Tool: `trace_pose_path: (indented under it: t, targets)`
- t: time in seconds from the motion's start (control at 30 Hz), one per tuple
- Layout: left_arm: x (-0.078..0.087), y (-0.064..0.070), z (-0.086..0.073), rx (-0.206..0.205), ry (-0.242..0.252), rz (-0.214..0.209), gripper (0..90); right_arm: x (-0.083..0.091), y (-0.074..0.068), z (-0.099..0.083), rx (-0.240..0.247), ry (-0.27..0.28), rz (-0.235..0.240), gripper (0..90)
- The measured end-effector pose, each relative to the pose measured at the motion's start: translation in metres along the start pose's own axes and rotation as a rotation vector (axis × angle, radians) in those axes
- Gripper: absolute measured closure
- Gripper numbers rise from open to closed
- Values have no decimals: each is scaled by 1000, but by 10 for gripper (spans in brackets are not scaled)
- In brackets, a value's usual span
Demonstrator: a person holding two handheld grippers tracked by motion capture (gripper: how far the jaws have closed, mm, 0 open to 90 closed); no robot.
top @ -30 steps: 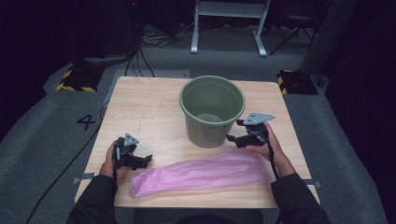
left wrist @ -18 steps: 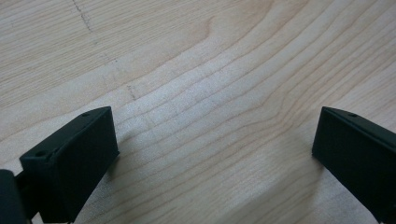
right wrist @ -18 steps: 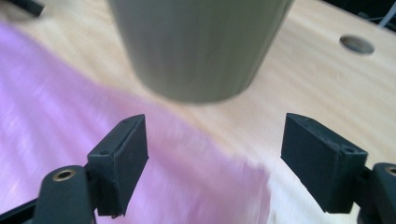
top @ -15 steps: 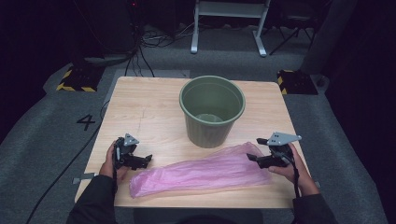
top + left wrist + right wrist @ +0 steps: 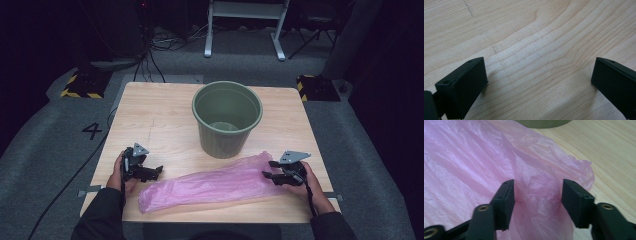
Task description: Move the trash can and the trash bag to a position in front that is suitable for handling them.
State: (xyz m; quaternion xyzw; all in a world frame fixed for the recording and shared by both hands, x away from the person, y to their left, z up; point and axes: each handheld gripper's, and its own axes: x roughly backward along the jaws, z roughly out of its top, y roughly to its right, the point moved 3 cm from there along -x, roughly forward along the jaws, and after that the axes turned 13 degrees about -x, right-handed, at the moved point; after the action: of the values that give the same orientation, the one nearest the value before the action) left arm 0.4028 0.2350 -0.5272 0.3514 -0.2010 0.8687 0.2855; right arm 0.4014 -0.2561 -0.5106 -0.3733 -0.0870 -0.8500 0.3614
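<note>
A dim recording lab or studio.
Grey carpeted floor (image 5: 45, 150) marked "4", black cables (image 5: 150, 55), yellow-black striped blocks (image 5: 80, 86), a white metal stand (image 5: 245, 20).

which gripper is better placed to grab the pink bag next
Right. The right gripper has its open jaws straddling the pink bag at its end. The left gripper is open over bare table, beside the bag's other end.

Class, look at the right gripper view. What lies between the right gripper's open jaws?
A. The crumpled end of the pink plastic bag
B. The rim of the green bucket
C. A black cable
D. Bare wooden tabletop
A: in the right gripper view the right gripper stands open with the wrinkled end of the pink plastic bag bunched between its jaws, while the green bucket stands apart, farther back on the table.
</note>
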Motion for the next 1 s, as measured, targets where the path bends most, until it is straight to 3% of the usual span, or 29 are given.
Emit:
trace_pose_path:
  t: [0.07, 0.27, 0.37, 0.43, 0.47, 0.53, 0.57, 0.63, 0.83, 0.87, 1.0]
  targets:
    - [0, 1, 0, 5, -1, 4, 2, 0, 1, 0, -5, -3, 1, 527]
    - [0, 2, 1, 8, -1, 5, 2, -2, 7, -2, 0, 5, -5, 719]
    - [1, 1, 1, 3, -8, 2, 5, -3, 8, -2, -8, 4, -3, 747]
    - [3, 0, 1, 6, -6, 10, 48, -3, 10, -2, -16, 8, -13, 766]
    - [5, 0, 2, 13, 8, 29, 223, -3, 11, -1, -24, 10, -18, 789]
    - [9, 0, 3, 16, 17, 61, 236, -3, 13, -1, -28, 12, -25, 798]
    - [10, 1, 3, 3, 25, 37, 177, -3, 14, -1, -32, 13, -29, 804]
    - [14, 4, 4, -17, 50, 13, 175, -2, 17, -2, -42, 16, -42, 811]
    - [22, 15, 11, -57, 83, 2, 179, 4, 35, -5, -102, 31, -102, 823]
    - [24, 16, 12, -73, 80, 16, 179, 5, 38, -5, -108, 34, -111, 823]
    - [27, 20, 15, -77, 98, 2, 182, 11, 57, -8, -166, 47, -163, 823]
